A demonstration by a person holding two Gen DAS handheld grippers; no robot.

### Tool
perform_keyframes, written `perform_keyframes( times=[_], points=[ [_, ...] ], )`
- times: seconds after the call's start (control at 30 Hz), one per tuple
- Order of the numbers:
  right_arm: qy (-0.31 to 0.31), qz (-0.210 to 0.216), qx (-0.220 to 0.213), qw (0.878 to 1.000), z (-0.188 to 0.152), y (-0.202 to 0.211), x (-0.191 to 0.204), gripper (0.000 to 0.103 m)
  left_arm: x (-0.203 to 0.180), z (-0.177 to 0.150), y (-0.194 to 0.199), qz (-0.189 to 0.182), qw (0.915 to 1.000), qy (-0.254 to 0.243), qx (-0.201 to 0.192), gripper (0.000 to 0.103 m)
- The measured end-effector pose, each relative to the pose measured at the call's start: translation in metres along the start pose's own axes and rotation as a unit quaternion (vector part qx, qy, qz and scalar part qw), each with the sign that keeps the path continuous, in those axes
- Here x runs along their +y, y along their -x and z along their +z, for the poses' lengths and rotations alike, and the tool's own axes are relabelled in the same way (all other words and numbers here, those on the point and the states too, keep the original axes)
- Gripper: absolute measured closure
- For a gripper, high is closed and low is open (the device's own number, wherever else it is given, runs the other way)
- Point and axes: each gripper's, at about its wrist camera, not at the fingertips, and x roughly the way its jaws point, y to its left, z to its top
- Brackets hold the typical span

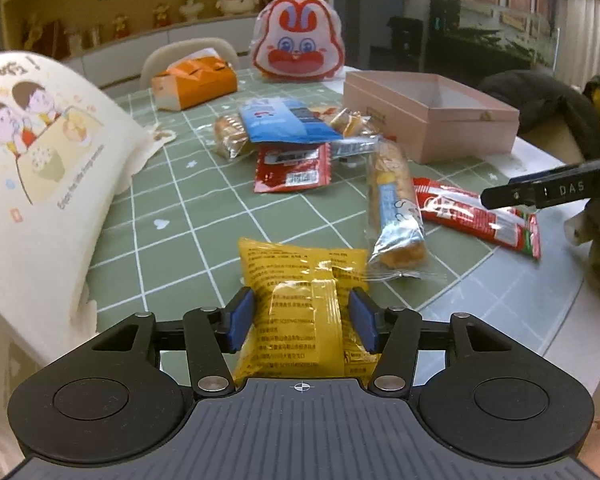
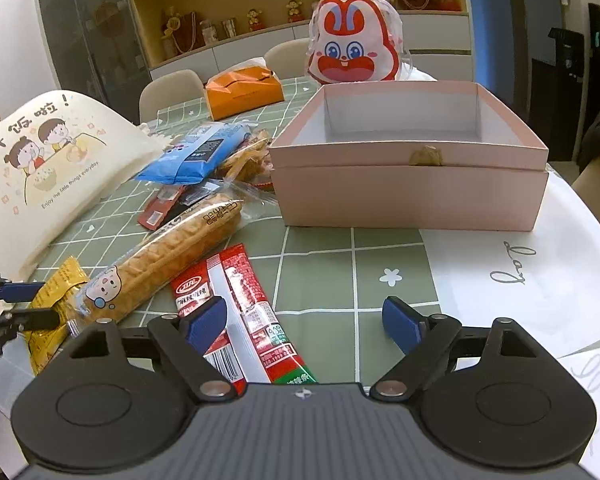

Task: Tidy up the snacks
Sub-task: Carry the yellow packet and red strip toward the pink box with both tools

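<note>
Left claw: the left claw straddles a yellow snack packet at the near edge of the worktop; its blue pads stand just off the wrapper on either side, released rather than gripping.
Right claw: the right claw hangs spread wide above a long red stick packet, nothing caught between its fingers.
Snacks: a long wafer bar in clear wrap lies between the yellow packet and the red stick; behind it sits a loose heap with a blue pouch on top and a red sachet at its front.
Box: an open pink box stands beyond the right claw, its interior bare.
Background: a cream cartoon-print bag, an orange carton and a rabbit-face pouch line the far side.
</note>
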Motion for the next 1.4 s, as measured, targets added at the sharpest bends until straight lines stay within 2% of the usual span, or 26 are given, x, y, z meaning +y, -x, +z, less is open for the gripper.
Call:
perform_keyframes(
  times=[0.17,0.43,0.57,0.67,0.8,0.87,1.03,1.1,1.17,1.23,1.33,1.4],
  points=[
    [0.010,-0.010,0.002,1.000,-0.001,0.000,0.002,0.017,0.014,-0.003,-0.002,-0.016,0.9988,0.046,0.003,0.041],
    [0.050,0.022,0.014,0.998,-0.007,0.006,0.012,0.016,0.026,-0.014,0.021,-0.044,0.9930,0.109,-0.009,0.056],
    [0.096,0.004,0.022,0.995,-0.012,0.003,0.032,0.016,0.024,-0.011,0.049,-0.042,0.9922,0.113,-0.032,0.058],
    [0.110,-0.005,0.025,0.994,-0.011,-0.001,0.040,0.017,0.012,-0.005,0.065,-0.068,0.9910,0.103,-0.050,0.058],
    [0.115,-0.008,0.014,0.993,-0.012,0.001,0.047,0.038,-0.021,0.005,0.070,-0.119,0.9882,0.075,-0.060,0.058],
    [0.116,-0.024,0.009,0.993,-0.017,0.006,0.048,0.039,-0.040,0.009,0.061,-0.135,0.9868,0.064,-0.063,0.058],
    [0.099,-0.082,-0.007,0.992,-0.029,0.024,0.033,0.040,-0.081,0.011,0.016,-0.119,0.9897,0.054,-0.058,0.057],
    [0.078,-0.100,-0.011,0.992,-0.034,0.031,0.020,0.039,-0.094,0.011,-0.003,-0.102,0.9920,0.052,-0.055,0.057],
    [0.050,-0.105,-0.008,0.993,-0.037,0.038,0.006,0.031,-0.100,0.008,-0.017,-0.088,0.9936,0.052,-0.049,0.056],
    [0.025,-0.087,0.001,0.996,-0.042,0.046,-0.005,0.025,-0.104,0.009,-0.018,-0.079,0.9942,0.047,-0.055,0.056],
    [0.023,-0.038,0.008,0.999,-0.044,0.059,-0.008,0.024,-0.108,0.009,-0.016,-0.068,0.9959,0.033,-0.048,0.056],
    [0.035,-0.039,-0.002,0.999,-0.041,0.063,-0.003,0.024,-0.115,0.008,-0.014,-0.060,0.9972,0.016,-0.043,0.056]
  ],
)
